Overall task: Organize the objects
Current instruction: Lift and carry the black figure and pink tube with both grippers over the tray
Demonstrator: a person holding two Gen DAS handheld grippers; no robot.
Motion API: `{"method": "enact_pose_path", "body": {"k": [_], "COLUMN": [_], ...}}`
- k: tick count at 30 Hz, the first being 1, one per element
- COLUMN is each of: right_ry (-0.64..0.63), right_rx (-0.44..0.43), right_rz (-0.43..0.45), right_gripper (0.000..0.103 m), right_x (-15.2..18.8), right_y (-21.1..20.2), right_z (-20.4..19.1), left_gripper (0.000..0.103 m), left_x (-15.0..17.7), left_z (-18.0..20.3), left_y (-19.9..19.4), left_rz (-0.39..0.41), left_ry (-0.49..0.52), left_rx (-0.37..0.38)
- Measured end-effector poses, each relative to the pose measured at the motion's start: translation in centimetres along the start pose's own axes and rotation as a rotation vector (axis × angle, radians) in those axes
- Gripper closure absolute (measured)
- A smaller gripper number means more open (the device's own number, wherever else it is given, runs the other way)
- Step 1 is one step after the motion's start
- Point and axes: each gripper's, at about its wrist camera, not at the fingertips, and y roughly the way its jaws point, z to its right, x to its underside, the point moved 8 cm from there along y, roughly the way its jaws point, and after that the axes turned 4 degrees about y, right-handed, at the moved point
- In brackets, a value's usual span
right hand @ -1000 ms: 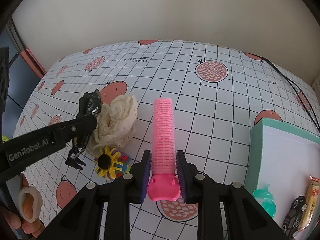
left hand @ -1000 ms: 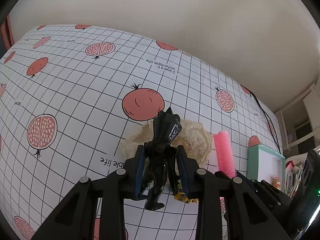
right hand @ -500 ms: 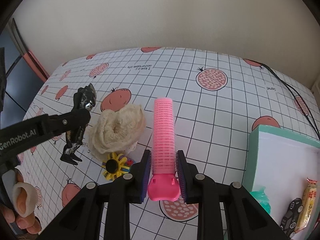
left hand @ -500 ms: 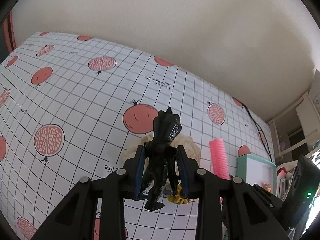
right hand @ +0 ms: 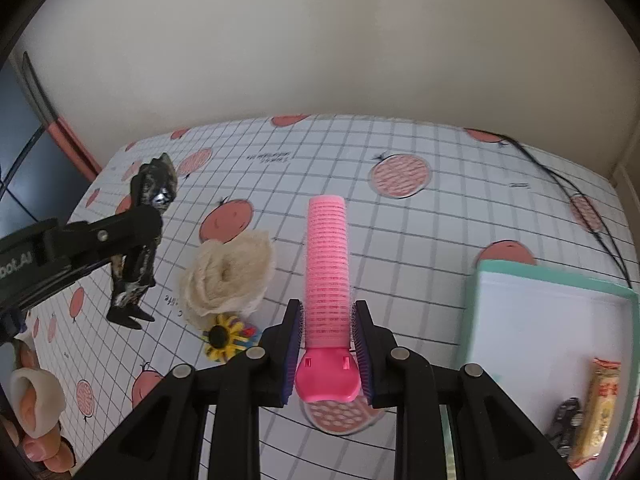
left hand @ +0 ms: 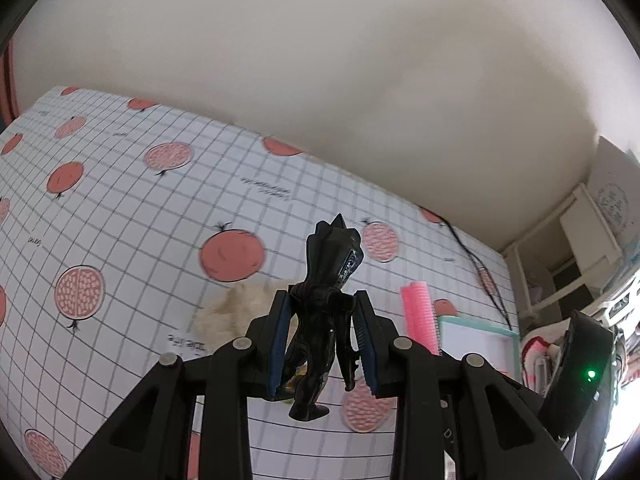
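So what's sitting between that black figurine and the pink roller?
A fluffy cream scrunchie lies between the black figurine and pink roller, a yellow flower toy beside it, per the right wrist view.

Left wrist view: the figure point(left hand: 320, 320) covers part of the cream cloth point(left hand: 236, 312); only the cloth's left part shows. A yellow scrap under the figure's legs is too hidden to identify. The curler point(left hand: 418, 316) is cut off below by the gripper frame. Tray point(left hand: 476, 334): only the far rim and a strip of white floor show. Clutter at the right edge is blurred.

Right wrist view: the flower toy point(right hand: 224, 338) is partly behind the gripper frame. The tray point(right hand: 560, 280) runs off the right edge; a small dark object point(right hand: 566, 428) in it is too blurred to identify, and the packet point(right hand: 598, 404) print is unreadable. Printed text on the counter point(right hand: 460, 240) is too small to read. Fingers point(right hand: 36, 440) at the lower left are cut by the edge.
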Motion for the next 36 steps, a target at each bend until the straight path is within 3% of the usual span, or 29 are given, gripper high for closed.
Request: {"method": "enact_pose_path", "body": {"k": [11,21,27,36], "right_ry": [0.088,0.185,0.228,0.244], "right_rx": [0.051,0.092,0.106,0.149], "right_rz": [0.053,0.117,0.143,0.121], "right_gripper": [0.076,0.076,0.076,0.076], "right_x": [-0.6,-0.4,-0.1,0.9], "right_y": [-4.8,-10.2,-12.2,-12.4], "right_z": [7.0,14.0,16.8,19.7], "left_gripper": [0.070,0.070,0.070,0.070], "left_x": [-0.1,1.2,1.9,3.9], "left_z": [8.7,17.0,20.2,21.2], "left_y": [-1.2,-0.6,0.0,2.9], "left_rz": [0.024,-0.004,-0.024,-0.087], "left_ry": [0.066,0.159,0.198,0.224], "left_rx": [0.104,0.187,0.214,0.202]}}
